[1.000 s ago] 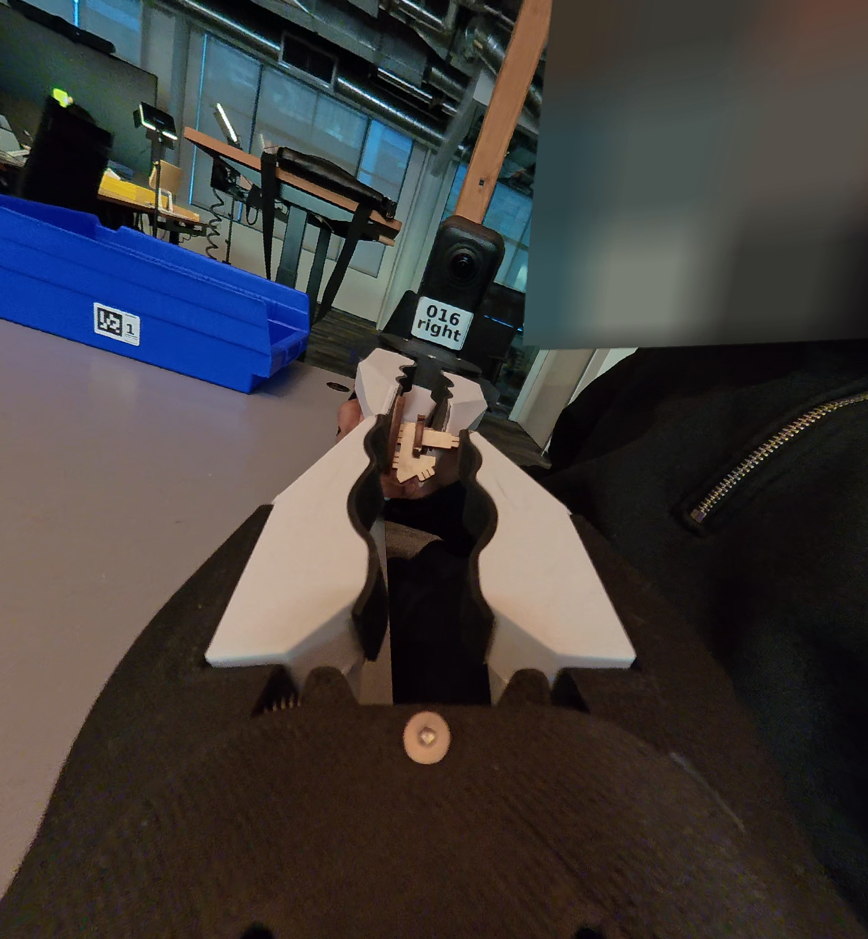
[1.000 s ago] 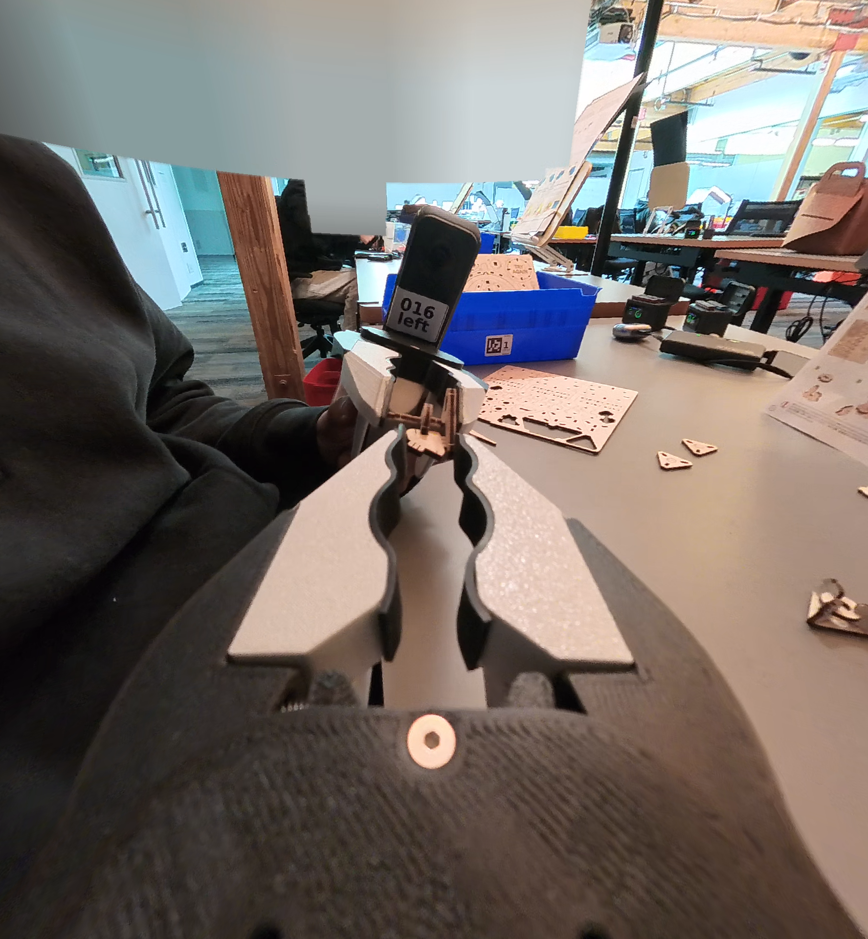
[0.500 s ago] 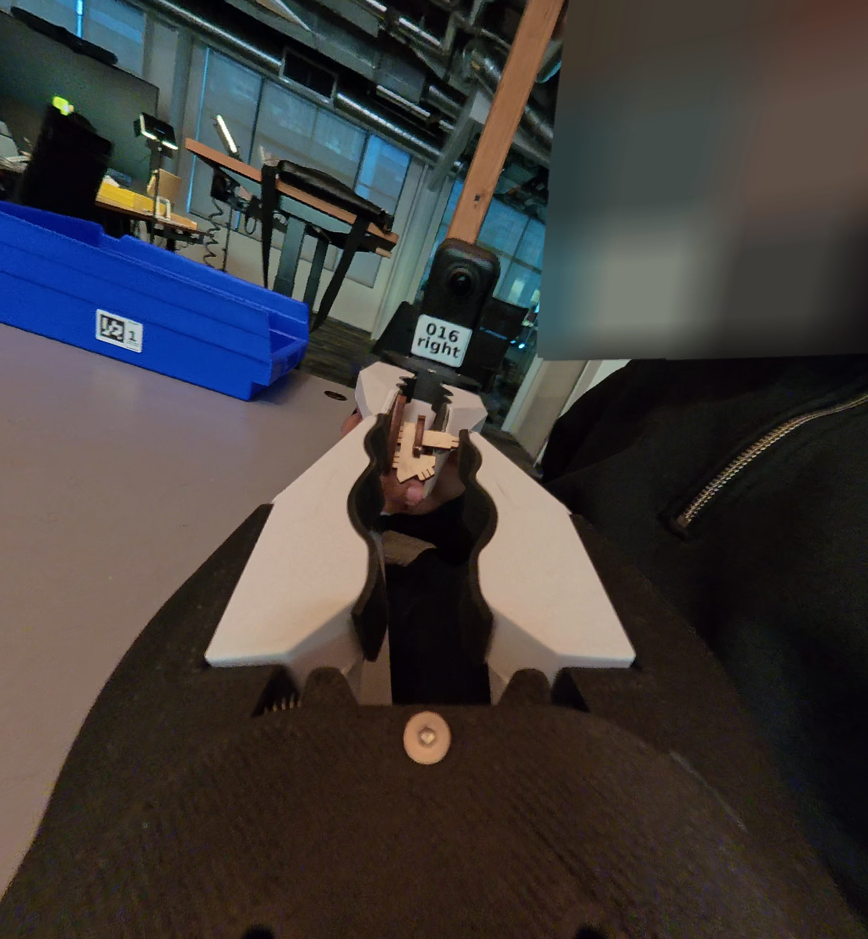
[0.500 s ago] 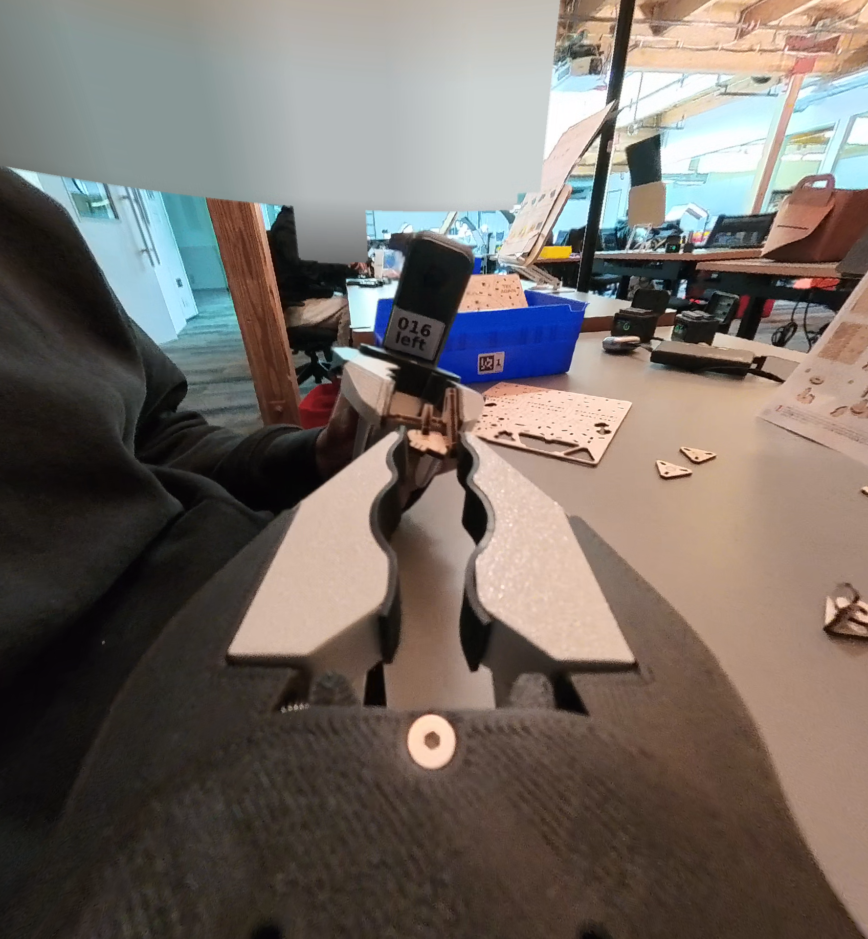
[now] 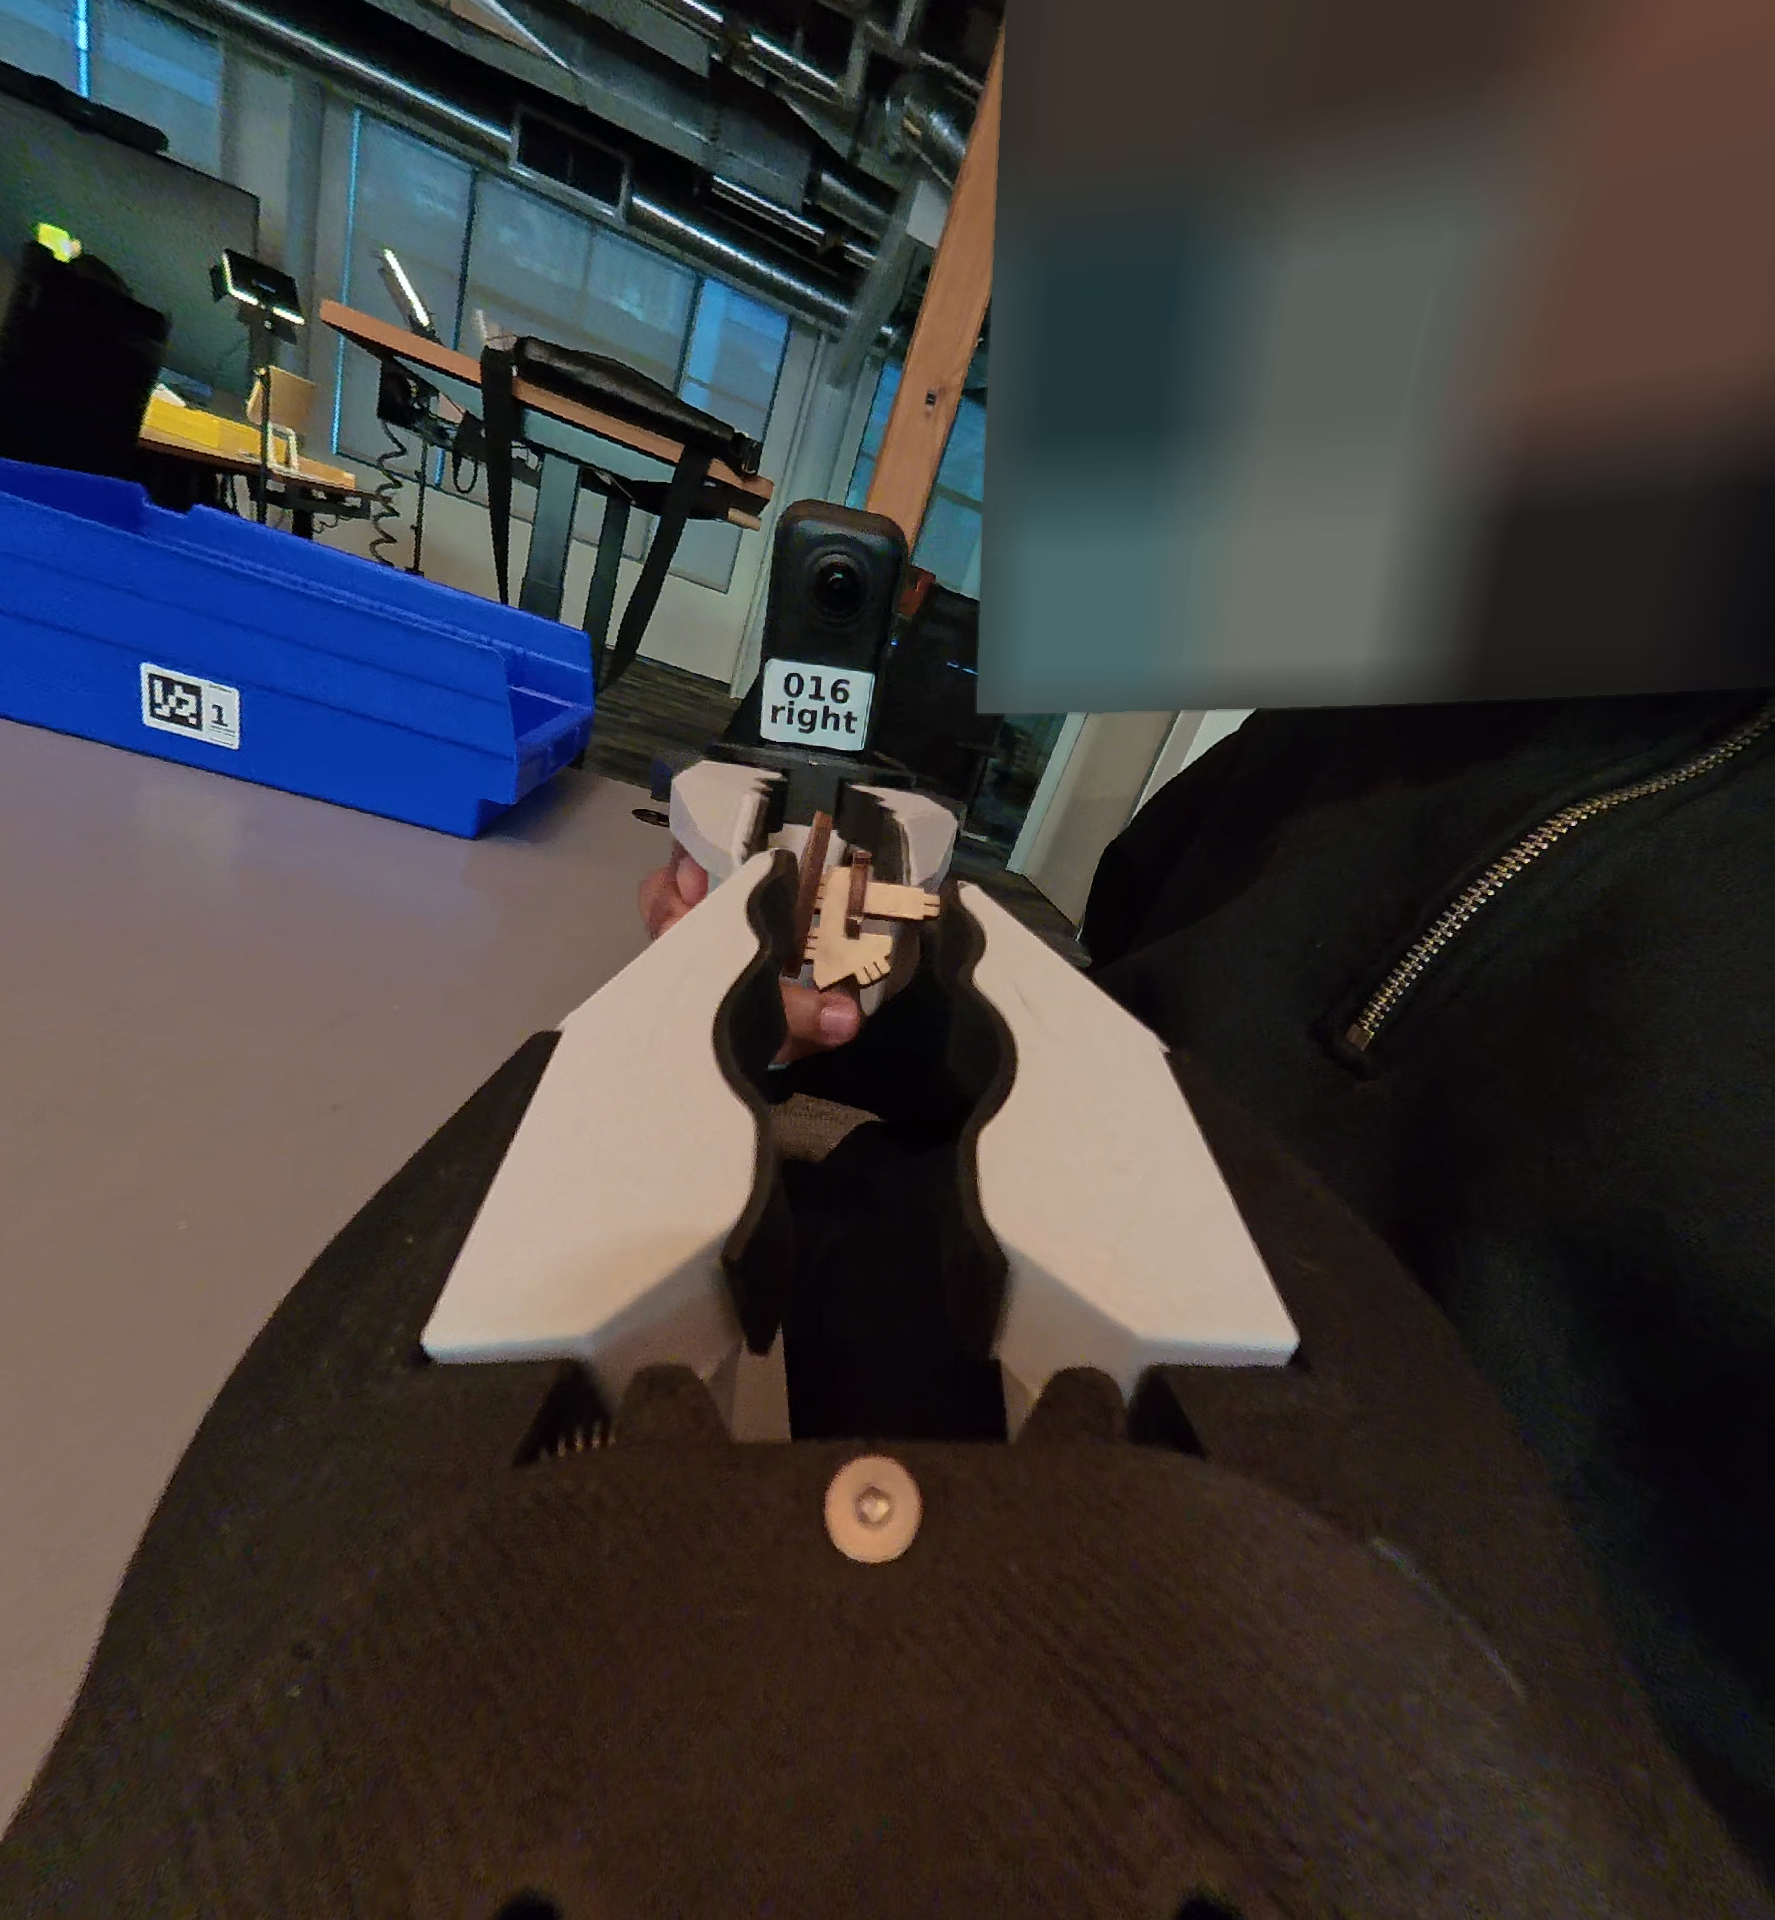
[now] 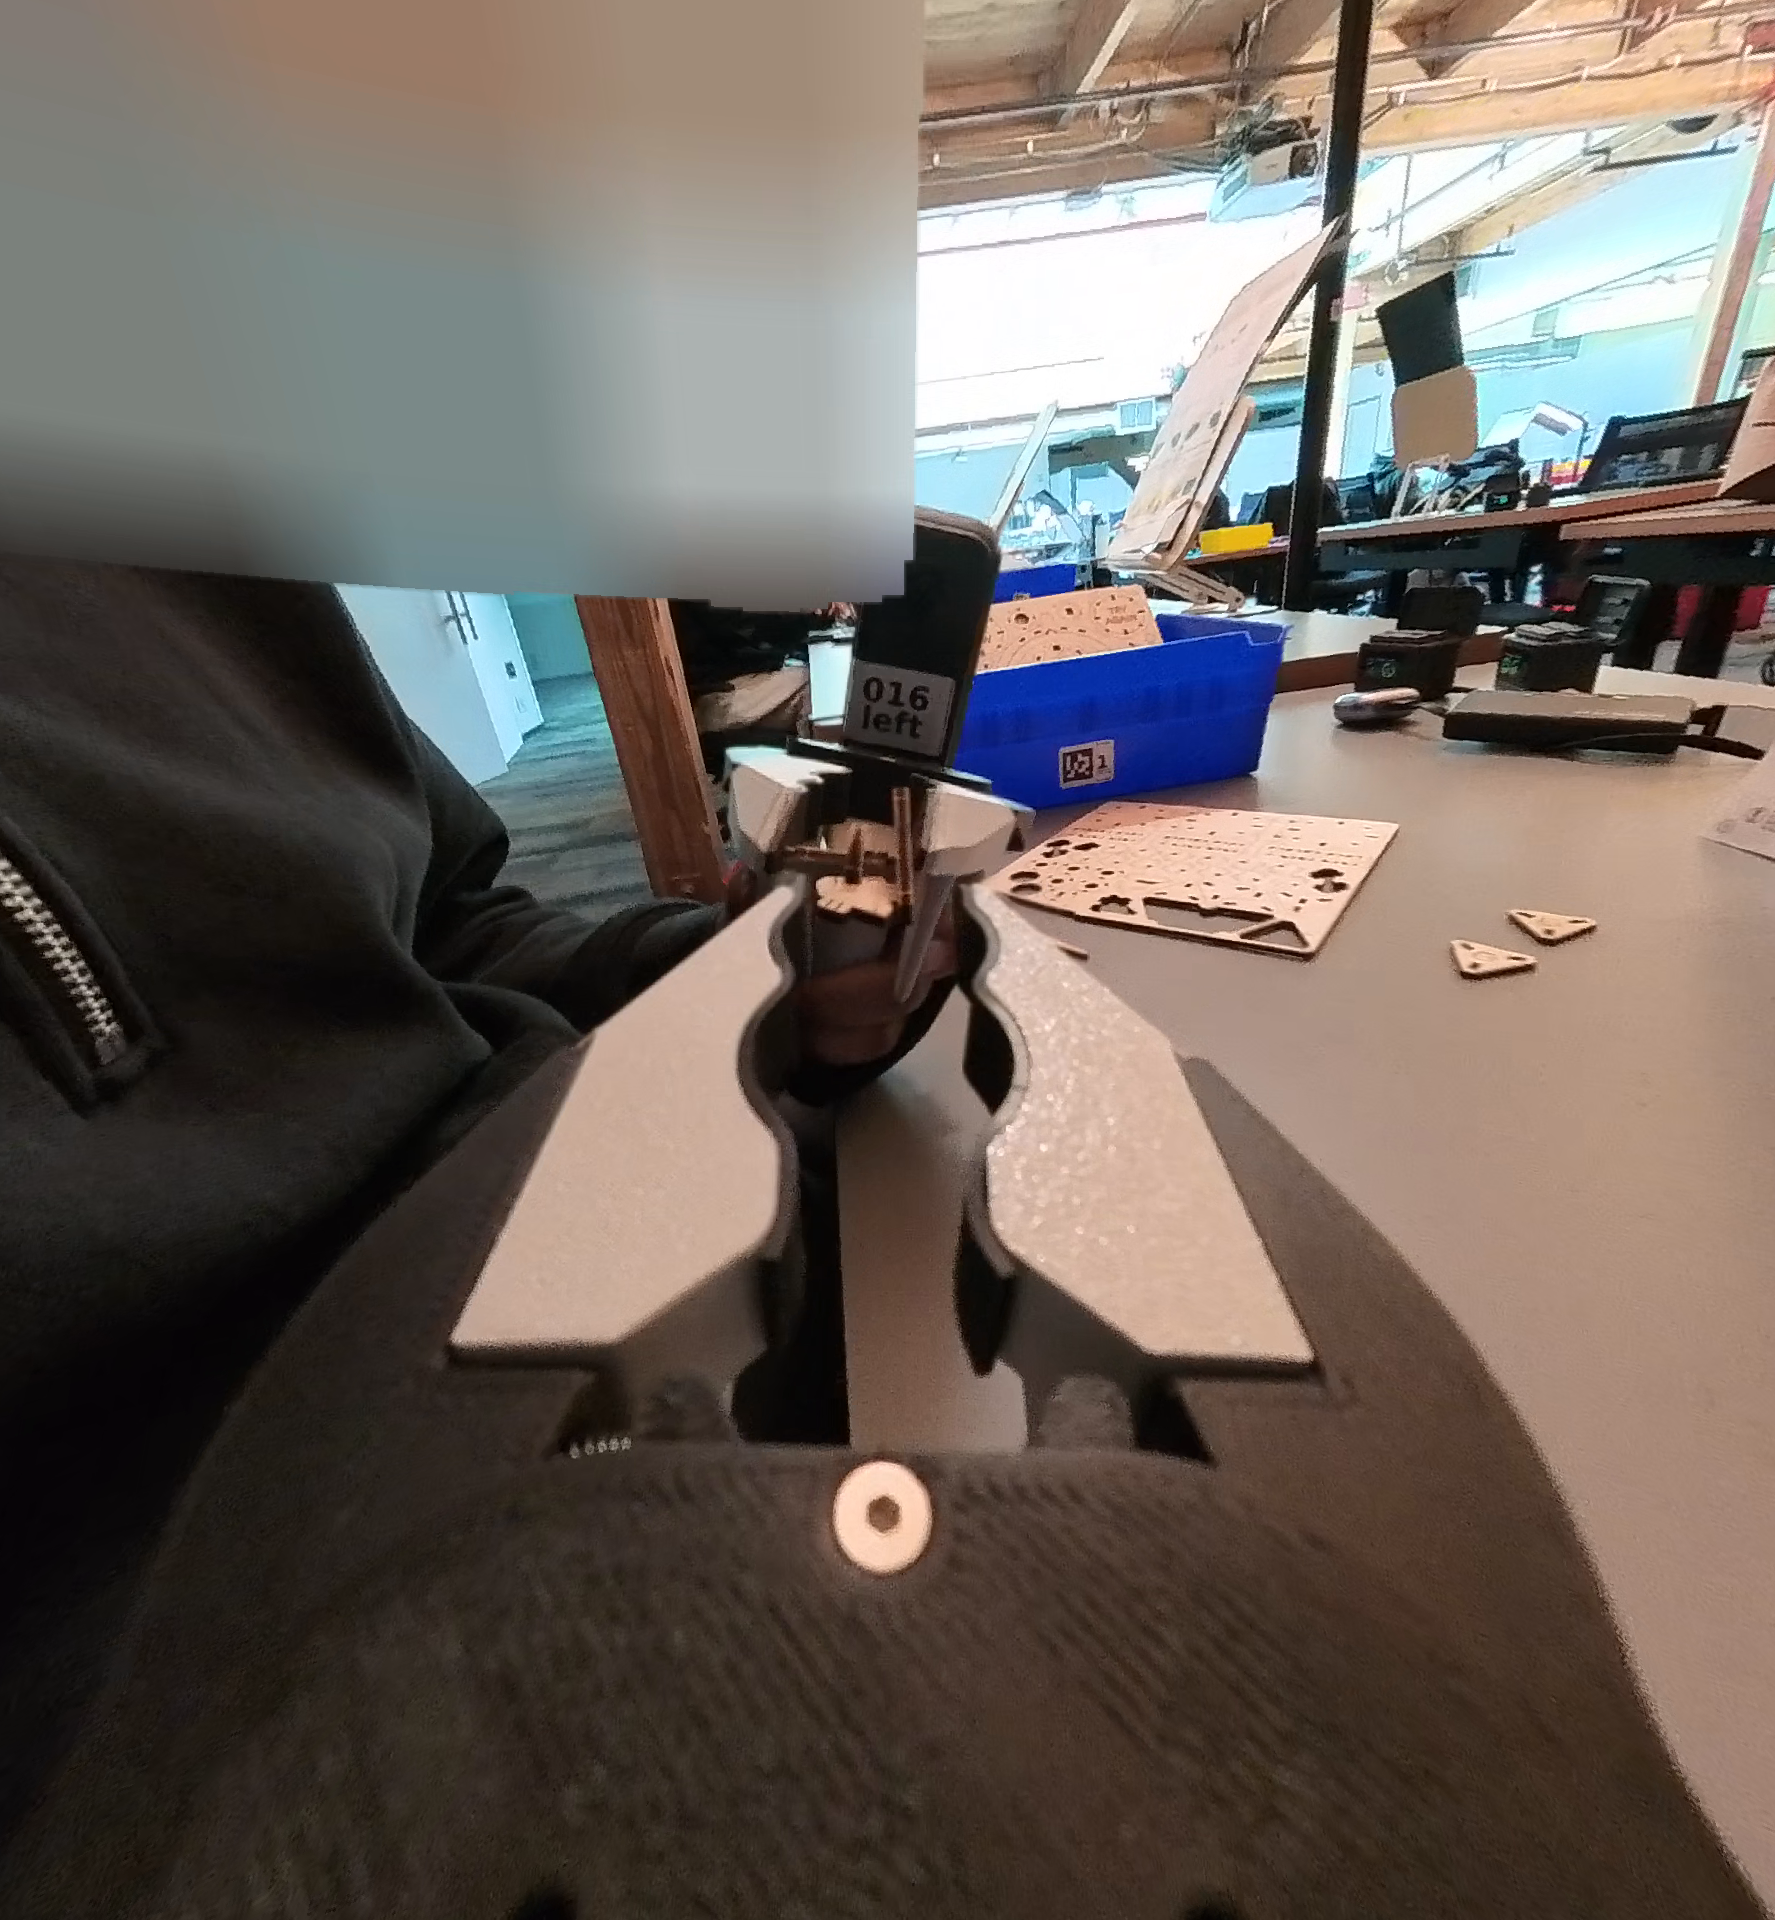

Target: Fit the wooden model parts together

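A small wooden piece [image 5: 855,928] is pinched above the grey table [image 5: 187,987] by the left gripper [image 5: 859,896], while the right gripper [image 6: 878,896] is held spread about it, contact unclear; white printed labels [image 5: 812,703] are borne by both cameras, a coded sticker [image 5: 189,704] by the blue bin [image 5: 363,665].

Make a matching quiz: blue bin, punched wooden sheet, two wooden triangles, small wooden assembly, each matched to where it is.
1 blue bin
2 punched wooden sheet
3 two wooden triangles
4 small wooden assembly

A raised off the table
B far side of table
C flat, just before the bin
D right of the sheet

Pairs: 1-B, 2-C, 3-D, 4-A
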`<state>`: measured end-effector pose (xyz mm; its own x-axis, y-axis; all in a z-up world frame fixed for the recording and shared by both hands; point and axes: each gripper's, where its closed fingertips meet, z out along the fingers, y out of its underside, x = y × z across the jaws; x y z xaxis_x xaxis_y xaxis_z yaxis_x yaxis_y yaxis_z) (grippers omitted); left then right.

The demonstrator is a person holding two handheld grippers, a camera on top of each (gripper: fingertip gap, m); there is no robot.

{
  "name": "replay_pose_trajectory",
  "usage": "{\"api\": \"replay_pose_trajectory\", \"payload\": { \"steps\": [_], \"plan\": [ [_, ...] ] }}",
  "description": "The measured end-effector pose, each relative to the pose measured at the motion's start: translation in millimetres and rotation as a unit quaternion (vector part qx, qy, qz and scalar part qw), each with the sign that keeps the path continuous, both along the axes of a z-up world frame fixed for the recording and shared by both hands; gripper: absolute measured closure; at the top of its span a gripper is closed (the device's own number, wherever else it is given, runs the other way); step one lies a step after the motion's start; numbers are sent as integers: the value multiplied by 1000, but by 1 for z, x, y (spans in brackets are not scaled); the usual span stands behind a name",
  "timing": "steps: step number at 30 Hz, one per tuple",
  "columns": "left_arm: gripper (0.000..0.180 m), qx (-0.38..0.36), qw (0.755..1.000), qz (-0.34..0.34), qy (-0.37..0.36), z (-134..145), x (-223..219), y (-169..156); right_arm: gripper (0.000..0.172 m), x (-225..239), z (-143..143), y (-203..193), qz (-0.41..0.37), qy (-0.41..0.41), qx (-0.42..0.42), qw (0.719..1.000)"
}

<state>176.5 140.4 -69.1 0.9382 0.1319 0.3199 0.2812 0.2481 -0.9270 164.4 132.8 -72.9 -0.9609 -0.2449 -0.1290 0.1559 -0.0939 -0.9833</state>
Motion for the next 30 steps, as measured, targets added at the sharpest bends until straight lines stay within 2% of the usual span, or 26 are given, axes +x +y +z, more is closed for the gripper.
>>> {"api": "replay_pose_trajectory", "payload": {
  "steps": [4, 16, 21, 30],
  "plan": [
    [155, 5, 1000, -5, -3, 1, 0, 0, 155, 5, -3, -2, 3, 18, 8, 1000],
    [155, -10, 1000, -12, 2, -3, 3, 4, 155, 7, -1, 2, 29, 0, 7, 1000],
    [155, -17, 1000, 0, 1, -5, 0, 4, 155, 5, -4, 1, 6, 35, 20, 999],
    [155, -32, 999, 6, 1, -7, 1, 5, 155, 5, -7, 1, -4, 50, 27, 998]
  ]
}}
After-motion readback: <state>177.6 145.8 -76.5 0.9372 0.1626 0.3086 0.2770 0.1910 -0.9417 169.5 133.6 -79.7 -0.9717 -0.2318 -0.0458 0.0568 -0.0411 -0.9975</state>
